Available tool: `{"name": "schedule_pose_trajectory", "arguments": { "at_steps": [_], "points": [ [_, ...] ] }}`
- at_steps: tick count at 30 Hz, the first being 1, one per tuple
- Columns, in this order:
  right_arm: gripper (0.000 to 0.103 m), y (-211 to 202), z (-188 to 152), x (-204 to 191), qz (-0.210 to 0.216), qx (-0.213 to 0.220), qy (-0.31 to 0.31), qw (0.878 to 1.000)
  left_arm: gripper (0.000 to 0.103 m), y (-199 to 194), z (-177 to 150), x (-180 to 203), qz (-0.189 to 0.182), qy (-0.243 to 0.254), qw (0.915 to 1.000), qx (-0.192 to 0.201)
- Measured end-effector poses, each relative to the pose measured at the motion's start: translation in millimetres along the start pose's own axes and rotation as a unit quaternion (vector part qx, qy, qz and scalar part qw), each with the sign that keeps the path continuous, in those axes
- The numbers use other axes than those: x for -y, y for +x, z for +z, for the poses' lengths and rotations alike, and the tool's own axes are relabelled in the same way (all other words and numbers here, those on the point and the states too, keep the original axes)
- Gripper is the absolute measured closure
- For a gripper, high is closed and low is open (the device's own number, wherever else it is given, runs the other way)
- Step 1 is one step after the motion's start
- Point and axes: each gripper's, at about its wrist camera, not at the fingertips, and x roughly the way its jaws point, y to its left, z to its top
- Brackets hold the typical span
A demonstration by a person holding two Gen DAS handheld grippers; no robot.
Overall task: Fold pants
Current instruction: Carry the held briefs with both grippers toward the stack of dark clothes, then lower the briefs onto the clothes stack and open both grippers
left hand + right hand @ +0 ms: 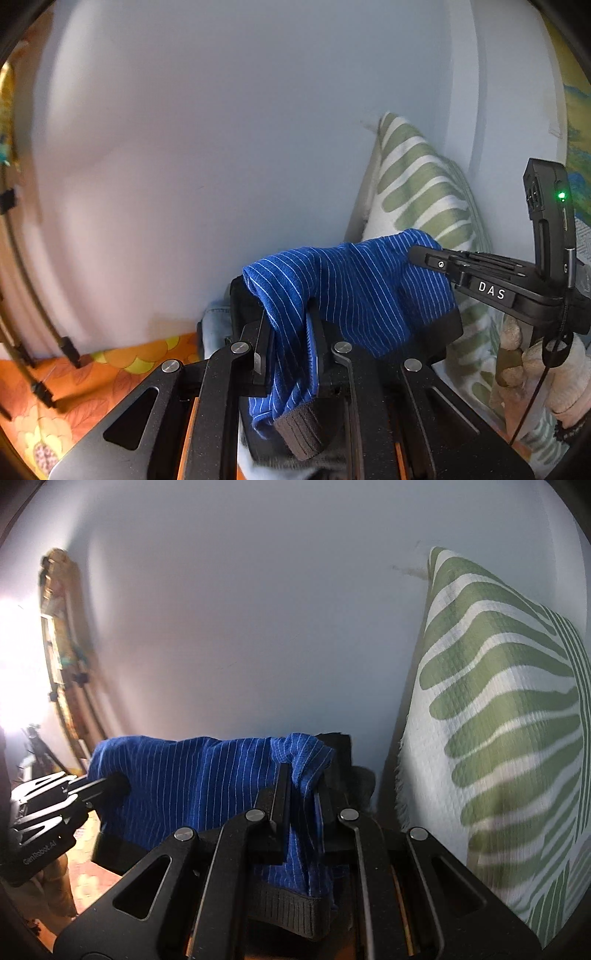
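Note:
The pants [354, 288] are blue with thin white stripes and a dark ribbed band. They hang stretched in the air between my two grippers. My left gripper [288, 332] is shut on one end of the cloth, which bunches between its jaws. My right gripper [301, 779] is shut on the other end. In the left wrist view the right gripper [424, 256] enters from the right, clamped on the far edge. In the right wrist view the left gripper [114, 782] shows at the left, clamped on the pants [207, 775].
A plain white wall [221, 147] fills the background. A white pillow with green leaf shapes [498, 738] leans at the right, also in the left wrist view [424, 184]. An orange patterned cover [74, 387] lies below at left. A tripod [40, 749] stands at far left.

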Motion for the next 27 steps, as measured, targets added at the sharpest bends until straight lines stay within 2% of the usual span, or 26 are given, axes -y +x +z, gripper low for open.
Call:
{"name": "schedule_pose_trajectory", "arguments": {
  "at_steps": [7, 16, 18, 20, 27],
  "points": [
    [0.093, 52.2, -7.5, 12.4, -0.001, -0.028, 0.009, 1.0, 0.091, 38.1, -15.3, -22.4, 0.005, -0.02, 0.9993, -0.03],
    [0.092, 90.4, -18.6, 20.4, -0.003, -0.061, 0.017, 0.998, 0.09, 65.2, -27.5, -26.5, 0.008, -0.036, 0.9972, -0.064],
    [0.088, 95.9, -18.5, 28.0, -0.008, -0.071, 0.028, 0.997, 0.086, 70.0, -24.9, -25.2, 0.017, -0.041, 0.9963, -0.074],
    [0.065, 97.9, -19.5, 36.2, -0.025, -0.076, 0.041, 0.996, 0.086, 69.9, -22.8, -23.2, 0.031, -0.04, 0.9959, -0.075],
    [0.049, 93.7, -23.4, 46.3, -0.058, -0.076, 0.062, 0.994, 0.086, 56.3, -22.7, -31.2, 0.051, -0.035, 0.9954, -0.074]
  ]
}}
